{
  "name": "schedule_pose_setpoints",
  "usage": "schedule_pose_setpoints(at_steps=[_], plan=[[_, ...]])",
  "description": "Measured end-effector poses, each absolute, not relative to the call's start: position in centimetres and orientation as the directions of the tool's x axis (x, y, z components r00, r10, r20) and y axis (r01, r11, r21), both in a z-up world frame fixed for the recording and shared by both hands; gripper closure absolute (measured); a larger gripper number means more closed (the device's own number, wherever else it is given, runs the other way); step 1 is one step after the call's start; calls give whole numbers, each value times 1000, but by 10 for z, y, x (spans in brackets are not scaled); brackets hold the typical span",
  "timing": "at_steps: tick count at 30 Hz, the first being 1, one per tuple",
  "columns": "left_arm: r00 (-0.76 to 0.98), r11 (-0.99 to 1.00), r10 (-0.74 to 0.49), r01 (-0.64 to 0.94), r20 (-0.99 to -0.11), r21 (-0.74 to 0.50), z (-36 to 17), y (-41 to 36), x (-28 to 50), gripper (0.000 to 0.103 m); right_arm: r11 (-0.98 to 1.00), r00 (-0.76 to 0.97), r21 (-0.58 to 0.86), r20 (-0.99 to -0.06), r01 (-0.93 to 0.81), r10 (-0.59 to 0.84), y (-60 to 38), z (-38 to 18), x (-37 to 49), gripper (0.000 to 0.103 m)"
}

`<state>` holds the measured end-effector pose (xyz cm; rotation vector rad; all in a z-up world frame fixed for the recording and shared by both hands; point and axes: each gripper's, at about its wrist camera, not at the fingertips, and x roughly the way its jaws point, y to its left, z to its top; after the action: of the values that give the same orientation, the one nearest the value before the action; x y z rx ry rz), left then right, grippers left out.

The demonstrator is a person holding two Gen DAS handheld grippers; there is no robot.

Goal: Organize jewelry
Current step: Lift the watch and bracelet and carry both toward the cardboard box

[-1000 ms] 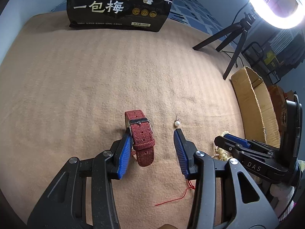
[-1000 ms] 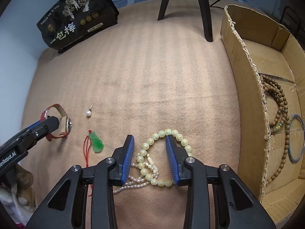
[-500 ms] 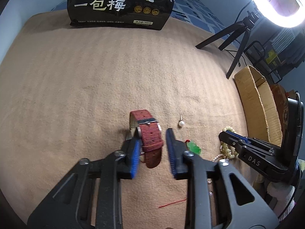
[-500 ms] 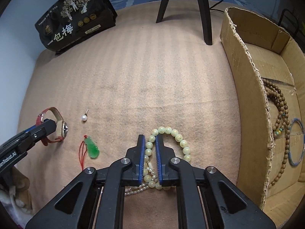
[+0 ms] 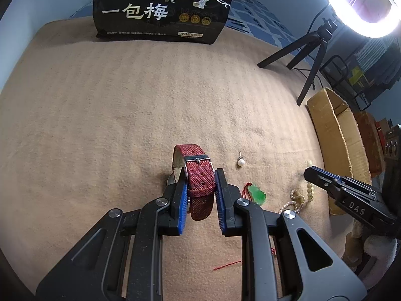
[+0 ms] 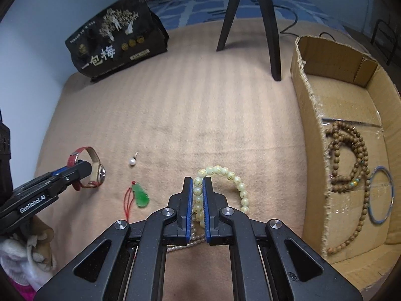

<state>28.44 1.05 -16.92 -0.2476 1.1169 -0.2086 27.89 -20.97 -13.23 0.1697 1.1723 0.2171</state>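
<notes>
My left gripper (image 5: pixel 200 175) is shut on the red woven strap of a watch (image 5: pixel 198 173) that rests on the tan blanket; the watch also shows in the right wrist view (image 6: pixel 91 168). My right gripper (image 6: pixel 197 184) is shut on a pale green bead bracelet (image 6: pixel 230 175), with a thin pearl strand (image 6: pixel 185 244) under it. A pearl stud (image 5: pixel 240 163) and a green jade pendant on red cord (image 5: pixel 258 193) lie between the two grippers.
A cardboard box (image 6: pixel 313 130) stands at the right, holding brown prayer beads (image 6: pixel 351 155) and a blue bangle (image 6: pixel 381 195). A black snack bag (image 5: pixel 160 10) stands at the far edge. A black tripod (image 6: pixel 273 25) stands beside the box.
Both grippers closed from open: the left onto the watch strap, the right onto the green bead bracelet.
</notes>
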Motion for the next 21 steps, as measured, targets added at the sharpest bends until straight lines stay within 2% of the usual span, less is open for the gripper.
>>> schedule_pose_setpoints(at_steps=[21], plan=[[497, 934, -352, 129, -793, -334, -116, -10, 255, 85, 957, 462, 241, -839, -162, 289, -230, -88, 256, 97]])
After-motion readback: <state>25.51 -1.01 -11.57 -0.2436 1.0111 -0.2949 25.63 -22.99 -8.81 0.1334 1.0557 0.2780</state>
